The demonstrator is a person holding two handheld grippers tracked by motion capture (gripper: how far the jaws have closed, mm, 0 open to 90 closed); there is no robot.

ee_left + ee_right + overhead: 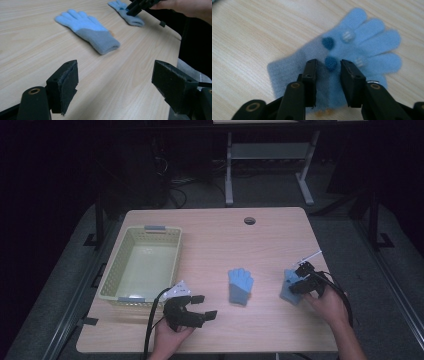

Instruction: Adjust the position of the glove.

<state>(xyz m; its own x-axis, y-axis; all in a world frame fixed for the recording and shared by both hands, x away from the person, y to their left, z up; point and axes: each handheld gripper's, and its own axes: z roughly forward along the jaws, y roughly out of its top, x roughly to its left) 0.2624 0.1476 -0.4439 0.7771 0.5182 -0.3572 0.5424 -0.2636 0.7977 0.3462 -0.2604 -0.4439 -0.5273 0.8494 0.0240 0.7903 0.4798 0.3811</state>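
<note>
Two light blue knitted gloves lie on the wooden table. One glove lies flat in the middle, fingers pointing away from me. The other glove lies at the right, with dark blue dots on its palm. My right gripper points down onto this glove. Its jaws stand close together, with the palm fabric and one dot between them. My left gripper hovers wide open near the front edge, with nothing in it.
A pale green plastic basket stands at the table's left side, just behind the left gripper. A round cable hole sits near the back edge. Bare wood lies between the middle glove and the back edge.
</note>
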